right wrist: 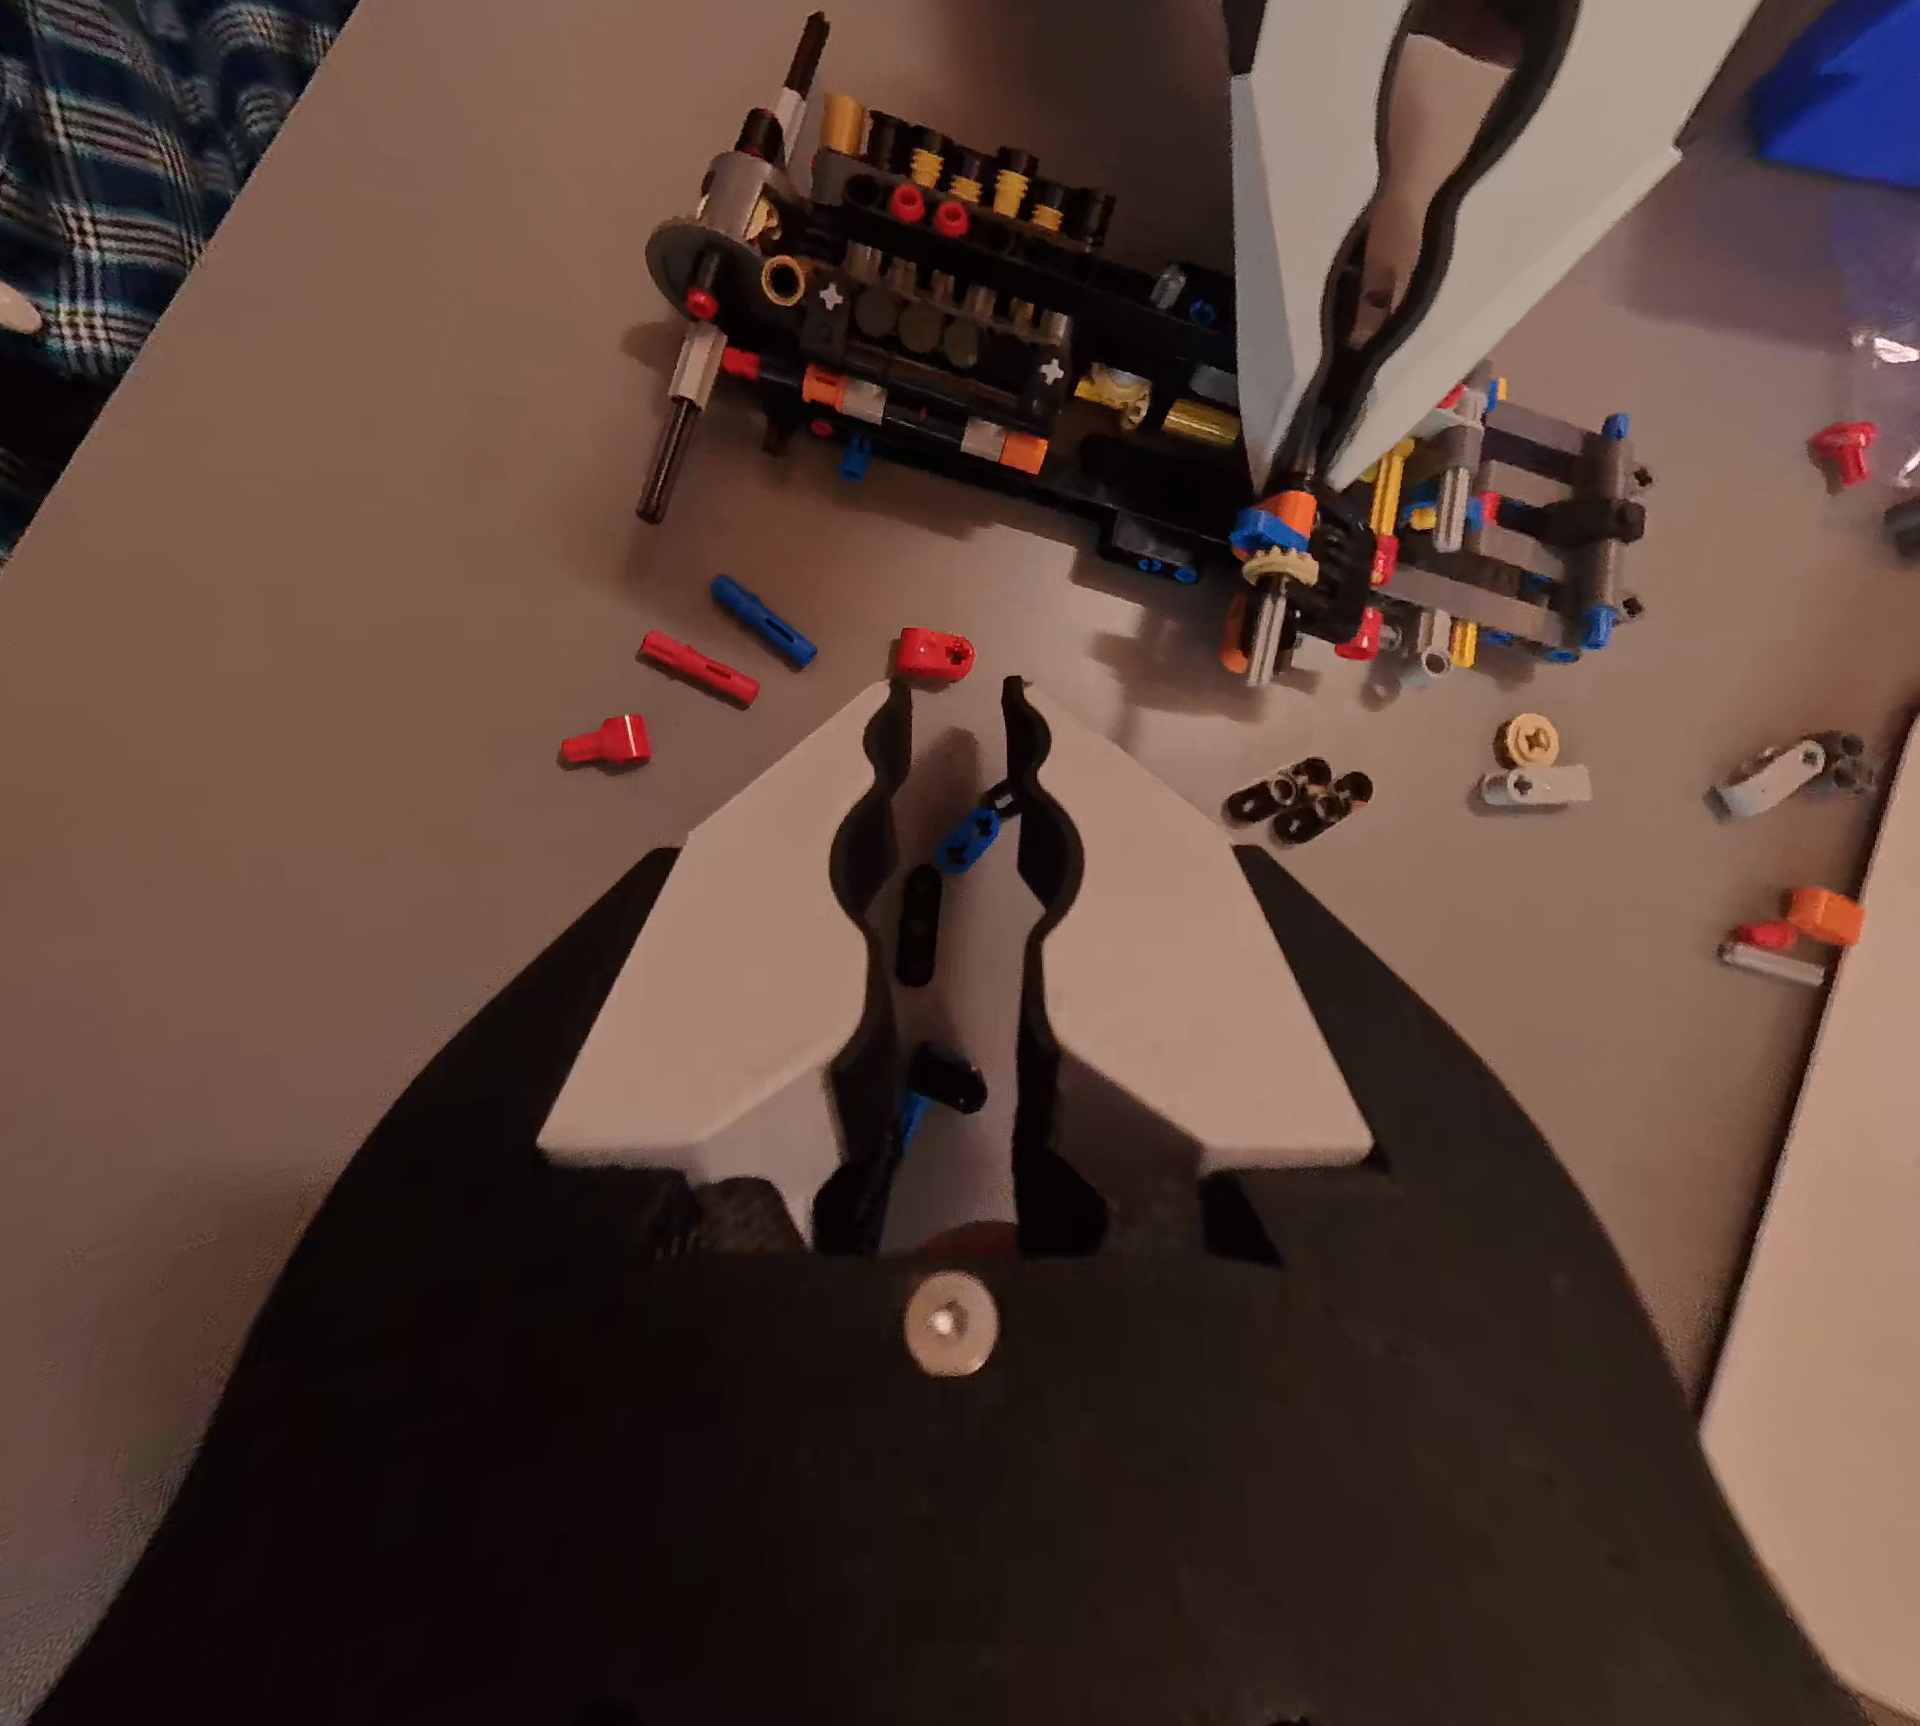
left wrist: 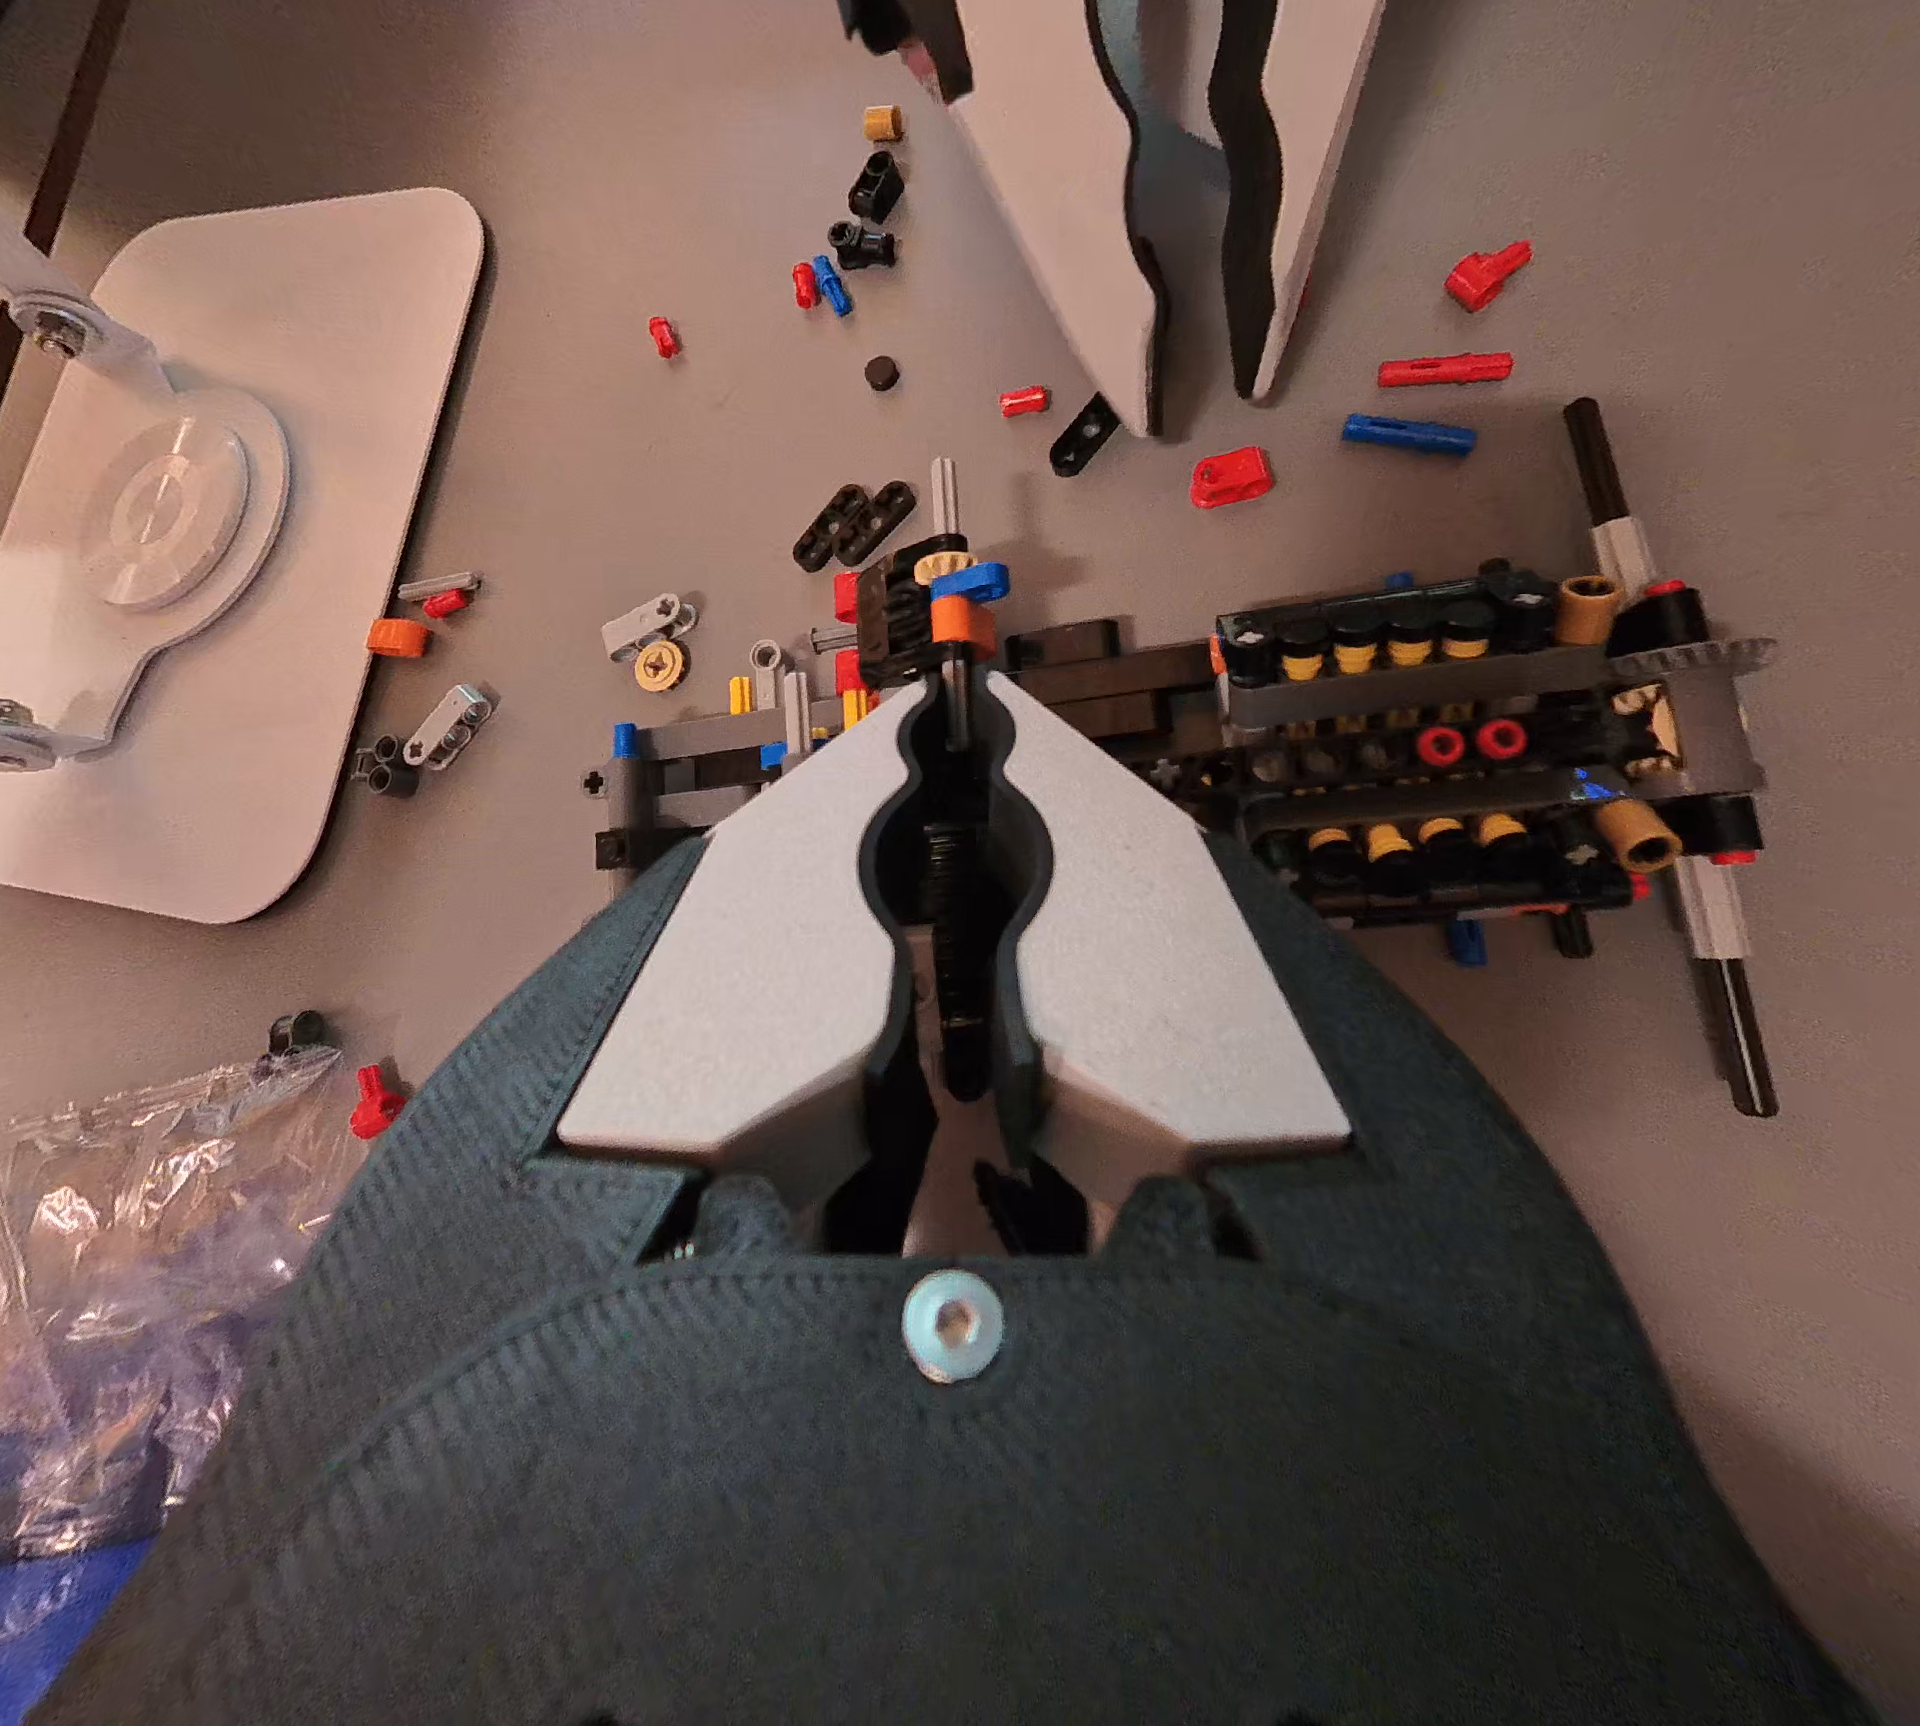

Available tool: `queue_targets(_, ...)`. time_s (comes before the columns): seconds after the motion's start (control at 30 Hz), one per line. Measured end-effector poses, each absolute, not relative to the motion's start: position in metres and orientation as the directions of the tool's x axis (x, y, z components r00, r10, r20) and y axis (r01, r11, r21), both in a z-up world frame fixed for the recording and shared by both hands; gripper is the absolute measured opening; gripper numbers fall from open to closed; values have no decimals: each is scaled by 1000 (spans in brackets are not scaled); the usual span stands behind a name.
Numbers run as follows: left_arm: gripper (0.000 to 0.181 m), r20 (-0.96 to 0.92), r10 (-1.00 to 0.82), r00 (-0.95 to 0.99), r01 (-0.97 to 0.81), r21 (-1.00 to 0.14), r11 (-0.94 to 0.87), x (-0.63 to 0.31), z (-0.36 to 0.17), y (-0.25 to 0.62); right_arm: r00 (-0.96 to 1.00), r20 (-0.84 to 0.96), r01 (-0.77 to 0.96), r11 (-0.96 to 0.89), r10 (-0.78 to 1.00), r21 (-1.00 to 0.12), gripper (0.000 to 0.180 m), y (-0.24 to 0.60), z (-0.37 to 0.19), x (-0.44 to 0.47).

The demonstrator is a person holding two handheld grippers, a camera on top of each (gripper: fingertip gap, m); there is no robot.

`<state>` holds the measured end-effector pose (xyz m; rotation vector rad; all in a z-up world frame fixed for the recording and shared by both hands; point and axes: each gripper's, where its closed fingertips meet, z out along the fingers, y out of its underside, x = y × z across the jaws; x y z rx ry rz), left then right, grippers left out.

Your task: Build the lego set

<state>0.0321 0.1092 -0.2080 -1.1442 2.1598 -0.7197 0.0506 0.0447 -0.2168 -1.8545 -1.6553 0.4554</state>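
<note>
**Build partly done, many parts still loose**

The model point(right wrist: 935, 305) lies across the table point(right wrist: 416, 533), centre to upper right of the right wrist view: a long black chassis with yellow and red pins and a grey frame end.

The left gripper point(left wrist: 961, 689) is closed on its black axle assembly point(left wrist: 940, 616).

The right gripper point(right wrist: 956, 689) hovers slightly open, empty, by a red connector point(right wrist: 933, 653).

Judging by the scattered pins point(left wrist: 1408, 433), much remains.
</note>
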Motion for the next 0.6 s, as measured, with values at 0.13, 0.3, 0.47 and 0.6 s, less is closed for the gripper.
queue_targets(0.13, 2, -244, -853, -462, -539, -686, 489, 32, -208, 109, 51, 190, 810, 70, 981, -582, 14, 47, -220, 47)
queue_targets(0.3, 2, -244, -852, -463, -540, -685, 490, 32, -208, 109, -117, 216, 839, 213, 969, -502, 14, 45, -229, 43)
queue_targets(0.47, 2, -246, -850, -465, -540, -683, 493, 32, -208, 109, -149, 191, 833, 227, 970, -504, 6, 45, -230, 36)
queue_targets(0.6, 2, -246, -850, -466, -539, -683, 494, 32, -208, 110, -10, 149, 832, 90, 989, -547, 5, 54, -229, 40)
